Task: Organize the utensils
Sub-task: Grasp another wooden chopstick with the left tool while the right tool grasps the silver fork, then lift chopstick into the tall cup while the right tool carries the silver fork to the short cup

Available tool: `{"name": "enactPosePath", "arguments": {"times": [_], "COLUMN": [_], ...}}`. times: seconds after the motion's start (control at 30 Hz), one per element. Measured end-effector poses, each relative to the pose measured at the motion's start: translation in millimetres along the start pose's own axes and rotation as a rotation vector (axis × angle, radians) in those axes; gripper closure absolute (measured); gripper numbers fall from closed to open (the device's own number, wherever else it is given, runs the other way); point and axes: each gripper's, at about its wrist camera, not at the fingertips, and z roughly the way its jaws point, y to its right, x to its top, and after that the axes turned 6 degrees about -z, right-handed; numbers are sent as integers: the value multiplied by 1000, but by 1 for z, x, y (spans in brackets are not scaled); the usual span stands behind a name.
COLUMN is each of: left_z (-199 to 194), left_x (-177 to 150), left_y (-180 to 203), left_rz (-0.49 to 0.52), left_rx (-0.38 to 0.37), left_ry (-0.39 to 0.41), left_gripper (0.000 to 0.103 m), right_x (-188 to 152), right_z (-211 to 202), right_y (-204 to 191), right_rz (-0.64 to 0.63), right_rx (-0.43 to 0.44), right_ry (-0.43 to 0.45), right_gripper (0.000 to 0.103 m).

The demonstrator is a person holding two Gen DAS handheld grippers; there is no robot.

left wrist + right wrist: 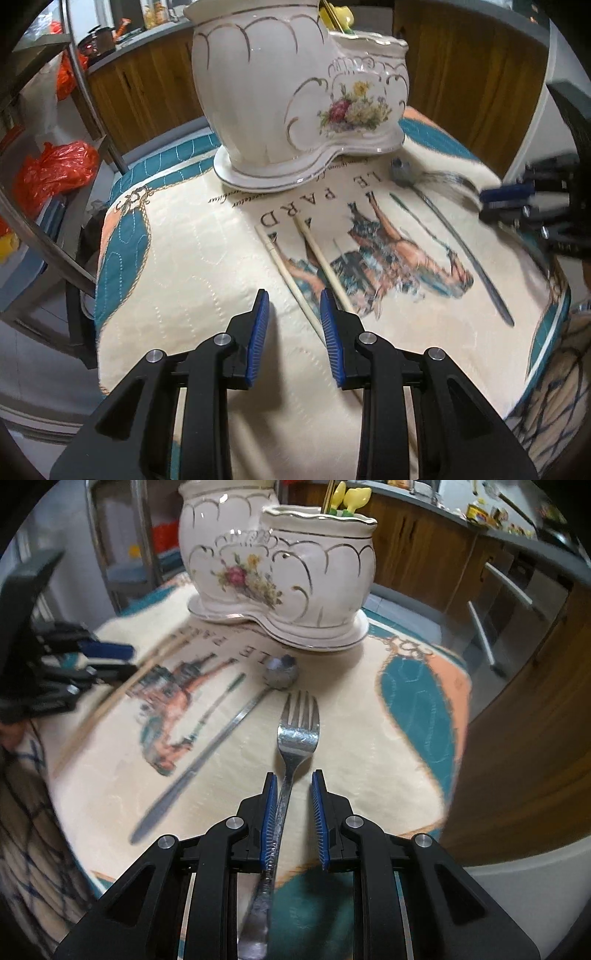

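A white floral ceramic utensil holder (pixel 295 92) stands at the far side of the cloth-covered table; it also shows in the right wrist view (pixel 280 572). Two pale chopsticks (pixel 321 262) lie on the cloth. My left gripper (pixel 293 306) is open, its fingers straddling the near end of one chopstick. A metal spoon (pixel 221 731) lies diagonally, bowl toward the holder. A metal fork (pixel 295 738) lies tines forward. My right gripper (pixel 293 786) is open around the fork's handle, the left pad close against it.
The printed quilted cloth (pixel 184 258) covers a small round table. Yellow-handled utensils (pixel 351 498) stand in the holder. Wooden cabinets (pixel 424 554) are behind. A metal rack (pixel 55 184) with orange bags (pixel 55 166) stands left. The right gripper shows blurred at the right edge of the left wrist view (pixel 517 203).
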Motion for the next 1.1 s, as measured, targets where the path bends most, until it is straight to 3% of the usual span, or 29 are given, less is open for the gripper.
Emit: {"name": "enactPosePath", "arguments": {"times": [0.27, 0.43, 0.5, 0.57, 0.73, 1.1], "left_z": [3, 7, 9, 10, 8, -2], "left_x": [11, 16, 16, 16, 11, 0], "left_y": [-14, -19, -20, -20, -29, -46], "left_rz": [28, -15, -34, -50, -119, -273], "left_rx": [-59, -66, -56, -44, -13, -107], "left_ry": [-166, -215, -215, -206, -147, -29], "left_gripper": [74, 74, 74, 75, 99, 99], "right_x": [16, 16, 16, 14, 5, -9], "right_z": [8, 10, 10, 11, 9, -19], "right_y": [7, 13, 14, 12, 11, 11], "right_rz": [-31, 1, 18, 14, 17, 98], "right_rx": [30, 49, 50, 57, 38, 38], "right_ry": [-110, -123, -113, -88, -34, 78], "right_gripper": [83, 83, 83, 92, 96, 97]}}
